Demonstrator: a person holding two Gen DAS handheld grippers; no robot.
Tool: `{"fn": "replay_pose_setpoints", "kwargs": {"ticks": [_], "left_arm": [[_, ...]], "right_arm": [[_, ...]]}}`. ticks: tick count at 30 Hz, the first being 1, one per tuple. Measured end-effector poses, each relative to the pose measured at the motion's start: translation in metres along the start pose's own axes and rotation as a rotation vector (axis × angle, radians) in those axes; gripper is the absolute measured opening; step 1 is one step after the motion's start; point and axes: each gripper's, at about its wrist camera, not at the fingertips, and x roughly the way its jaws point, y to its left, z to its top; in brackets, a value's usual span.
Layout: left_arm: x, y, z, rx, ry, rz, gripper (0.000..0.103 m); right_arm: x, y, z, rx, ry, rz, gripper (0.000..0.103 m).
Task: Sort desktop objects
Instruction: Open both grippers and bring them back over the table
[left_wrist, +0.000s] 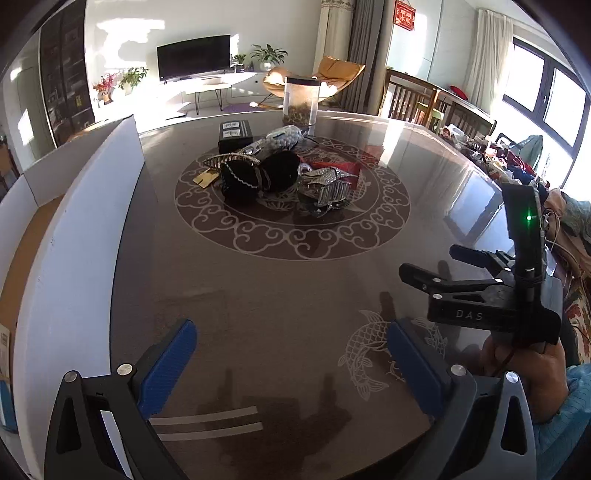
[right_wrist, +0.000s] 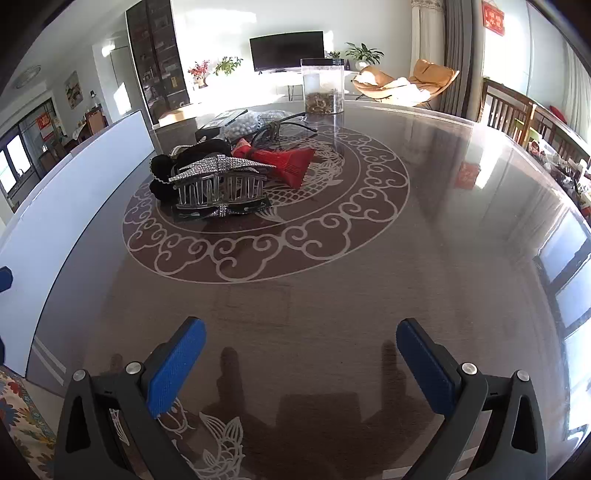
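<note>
A pile of small objects lies on the round pattern in the middle of the table: a rhinestone hair claw, black fabric pieces, a red pouch, a bag of beads and a black box. My left gripper is open and empty, low over the near table. My right gripper is open and empty; it also shows in the left wrist view, to the right.
A clear jar with dark contents stands behind the pile. A white open box stands along the table's left side. Chairs and a cluttered sideboard are at the right.
</note>
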Motion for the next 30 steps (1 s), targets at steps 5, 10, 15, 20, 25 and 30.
{"fn": "replay_pose_setpoints", "kwargs": {"ticks": [5,10,15,20,25,30], "left_arm": [[0.034,0.003,0.008,-0.046,-0.015,0.082,0.103],[0.066,0.009,0.029,-0.037,-0.015,0.148,0.103],[0.087,0.016,0.035,-0.063,0.009,0.145,0.103],[0.089,0.016,0.035,-0.054,0.020,0.147,0.103],[0.089,0.016,0.035,-0.054,0.021,0.147,0.103],[0.089,0.016,0.035,-0.055,0.021,0.146,0.103]], "right_arm": [[-0.011,-0.001,-0.004,-0.002,-0.040,0.031,0.103],[0.000,0.002,-0.001,-0.008,0.024,0.055,0.103],[0.000,0.001,-0.002,0.001,0.023,0.076,0.103],[0.001,0.006,-0.002,-0.017,0.033,0.052,0.103],[0.003,0.010,-0.003,-0.037,0.041,0.029,0.103],[0.003,0.013,-0.004,-0.052,0.044,0.015,0.103]]}}
